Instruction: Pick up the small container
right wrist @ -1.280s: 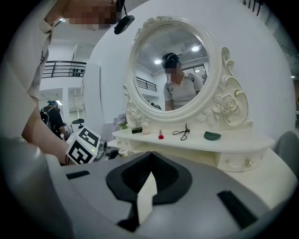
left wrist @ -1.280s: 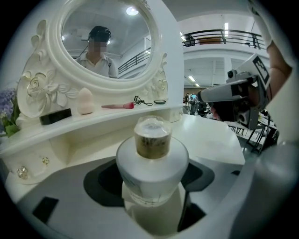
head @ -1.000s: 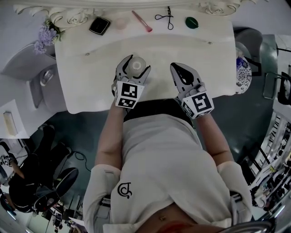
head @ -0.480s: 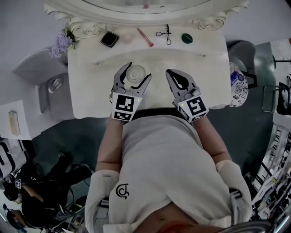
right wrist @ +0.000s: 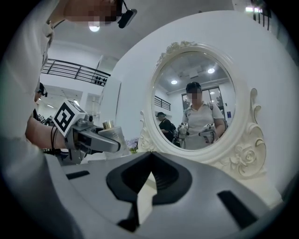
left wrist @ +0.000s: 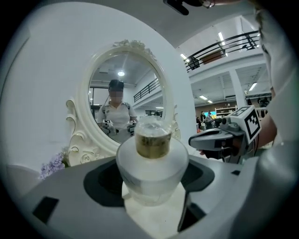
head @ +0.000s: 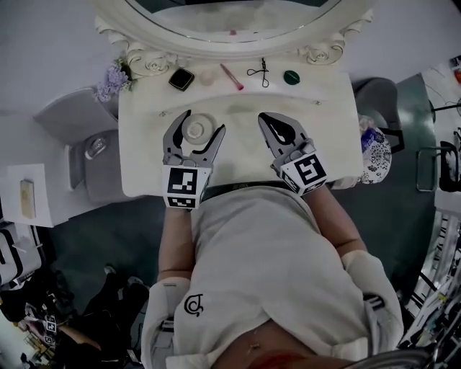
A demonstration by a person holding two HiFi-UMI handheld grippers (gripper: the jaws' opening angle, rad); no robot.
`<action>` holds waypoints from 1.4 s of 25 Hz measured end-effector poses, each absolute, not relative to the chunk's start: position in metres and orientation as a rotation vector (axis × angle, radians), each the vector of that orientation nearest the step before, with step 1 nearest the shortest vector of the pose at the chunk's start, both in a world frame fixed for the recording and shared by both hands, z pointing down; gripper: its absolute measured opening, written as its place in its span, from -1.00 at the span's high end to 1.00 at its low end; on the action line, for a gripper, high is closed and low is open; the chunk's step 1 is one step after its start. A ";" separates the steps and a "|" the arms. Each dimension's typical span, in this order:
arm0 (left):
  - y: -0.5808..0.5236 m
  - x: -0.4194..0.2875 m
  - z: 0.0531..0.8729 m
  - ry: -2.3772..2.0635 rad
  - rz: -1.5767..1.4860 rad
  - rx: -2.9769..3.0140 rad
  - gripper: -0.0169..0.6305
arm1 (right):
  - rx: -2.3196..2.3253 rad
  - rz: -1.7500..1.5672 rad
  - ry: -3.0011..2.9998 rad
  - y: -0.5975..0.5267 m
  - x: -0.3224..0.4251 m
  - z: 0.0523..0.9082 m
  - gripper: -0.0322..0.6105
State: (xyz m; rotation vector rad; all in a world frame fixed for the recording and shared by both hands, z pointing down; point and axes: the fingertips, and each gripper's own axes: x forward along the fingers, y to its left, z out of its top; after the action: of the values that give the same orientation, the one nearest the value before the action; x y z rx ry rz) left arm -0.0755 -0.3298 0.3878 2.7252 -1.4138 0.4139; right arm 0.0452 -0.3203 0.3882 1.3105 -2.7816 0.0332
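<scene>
The small container point(head: 194, 130), a clear round jar with a gold neck and clear cap, sits between the fingers of my left gripper point(head: 201, 123) above the white dressing table point(head: 324, 137). In the left gripper view the small container point(left wrist: 152, 158) fills the gap and both jaws of that gripper point(left wrist: 152, 189) press on its sides. My right gripper point(head: 264, 117) hovers to the right of it, shut, with nothing in it. The right gripper view shows its own tips point(right wrist: 150, 154) meeting, with the left gripper point(right wrist: 100, 142) and the small container point(right wrist: 113, 135) to the left.
An oval mirror point(head: 238, 21) in a carved white frame stands at the table's back. Before it lie a black compact point(head: 181, 78), a pink brush point(head: 231, 76), an eyelash curler point(head: 261, 72) and a green disc point(head: 291, 76). Purple flowers point(head: 112, 81) sit at the back left corner.
My left gripper has carried the small container leftward over the table. The right gripper has hardly moved. The head view has tilted, so more of the mirror shows.
</scene>
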 end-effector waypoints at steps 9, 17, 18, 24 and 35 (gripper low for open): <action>-0.320 -0.087 0.371 -1.411 0.387 2.739 -0.13 | 1.338 -0.011 -2.769 -0.314 0.049 0.379 0.89; -0.315 -0.081 0.367 -1.352 0.393 2.772 -0.13 | 1.410 -0.016 -2.756 -0.314 0.055 0.368 0.89; -0.315 -0.080 0.366 -1.348 0.391 2.778 -0.13 | 1.414 -0.021 -2.754 -0.314 0.055 0.367 0.89; -0.315 -0.081 0.371 -1.342 0.402 2.751 -0.13 | 1.401 -0.005 -2.757 -0.311 0.050 0.370 0.89; -0.315 -0.075 0.379 -1.343 0.413 2.743 -0.13 | 1.388 -0.034 -2.760 -0.308 0.047 0.369 0.89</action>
State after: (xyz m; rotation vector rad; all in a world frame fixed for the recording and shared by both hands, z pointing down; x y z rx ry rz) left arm -0.0747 -0.3152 0.3789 2.7433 -1.3426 0.4135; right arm 0.0468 -0.3078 0.3685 1.3877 -2.7603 -0.0337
